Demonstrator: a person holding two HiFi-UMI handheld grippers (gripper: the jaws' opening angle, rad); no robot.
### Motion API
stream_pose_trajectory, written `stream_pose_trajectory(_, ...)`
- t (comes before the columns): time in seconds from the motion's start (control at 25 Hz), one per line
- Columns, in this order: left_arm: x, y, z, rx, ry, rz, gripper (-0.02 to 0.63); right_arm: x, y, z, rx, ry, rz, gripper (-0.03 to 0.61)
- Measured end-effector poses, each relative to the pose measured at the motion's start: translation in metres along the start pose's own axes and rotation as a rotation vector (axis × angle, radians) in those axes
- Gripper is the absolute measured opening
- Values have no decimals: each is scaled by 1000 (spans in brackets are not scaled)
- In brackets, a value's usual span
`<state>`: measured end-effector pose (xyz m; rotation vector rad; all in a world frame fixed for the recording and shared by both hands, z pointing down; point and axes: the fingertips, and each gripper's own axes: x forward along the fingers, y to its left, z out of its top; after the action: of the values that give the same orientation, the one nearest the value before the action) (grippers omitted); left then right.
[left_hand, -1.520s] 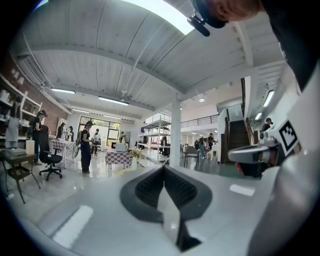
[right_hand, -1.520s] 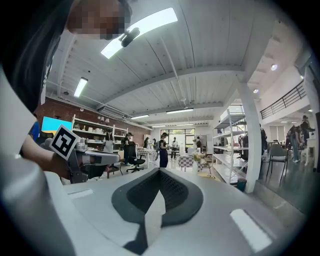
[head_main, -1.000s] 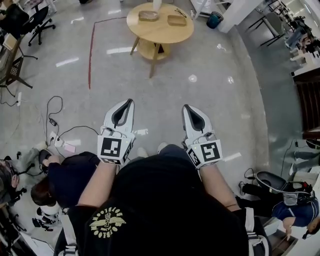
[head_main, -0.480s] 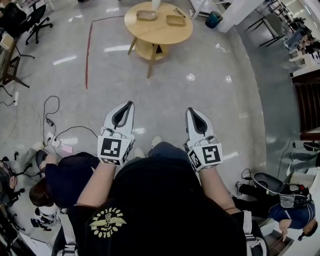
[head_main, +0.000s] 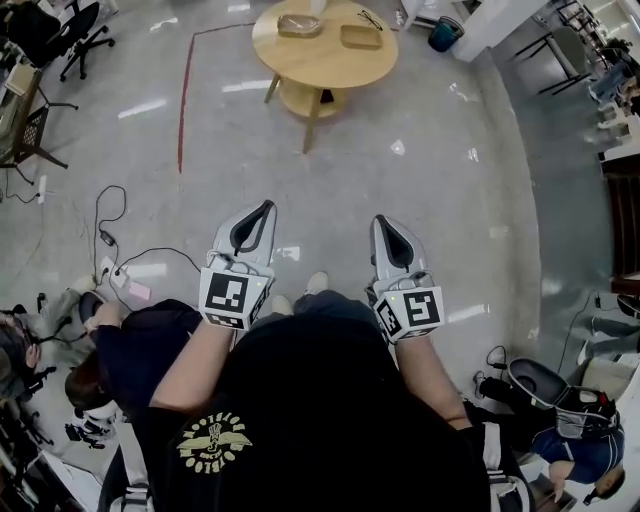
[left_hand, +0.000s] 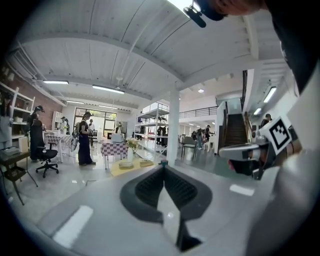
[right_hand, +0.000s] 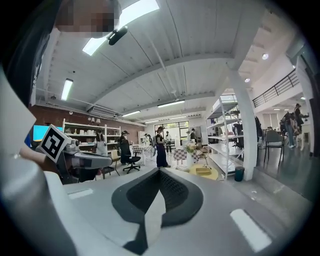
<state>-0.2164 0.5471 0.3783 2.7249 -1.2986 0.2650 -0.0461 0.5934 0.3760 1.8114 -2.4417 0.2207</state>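
White left hand-held gripper (head_main: 266, 206) and right hand-held gripper (head_main: 380, 221), black-and-white markers (head_main: 229, 297), pale wood table (head_main: 322, 60), grey floor (head_main: 440, 190)

The left forearm (head_main: 192, 358) and right forearm (head_main: 428, 362) reach forward from the torso (head_main: 320, 420), side by side and apart. The left gripper (head_main: 265, 206) and right gripper (head_main: 381, 220) point ahead, about level, each with its jaws closed together on nothing.

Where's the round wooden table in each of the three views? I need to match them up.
Head view: the round wooden table is at top centre, ahead of both grippers.
Left gripper view: the table shows small and yellow, just left of the jaw tips.
Right gripper view: the table sits right of the jaw tips, before the shelving.
Shared landmark: the white pillar beside the table.
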Motion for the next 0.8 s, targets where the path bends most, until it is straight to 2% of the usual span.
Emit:
stream_pose_trajectory(0.16, 25, -10, 4, 18, 1, 14, 2, 11, -17, -6, 18, 12, 20, 2)
stream_pose_trajectory(0.36, 53, -17, 18, -4, -30, 35, 2, 25, -41, -3, 22, 17, 38, 2)
stream_pose_trajectory(0.8, 100, -41, 30, -29, -13, 49, 3, 30, -97, 4, 41, 7, 58, 2)
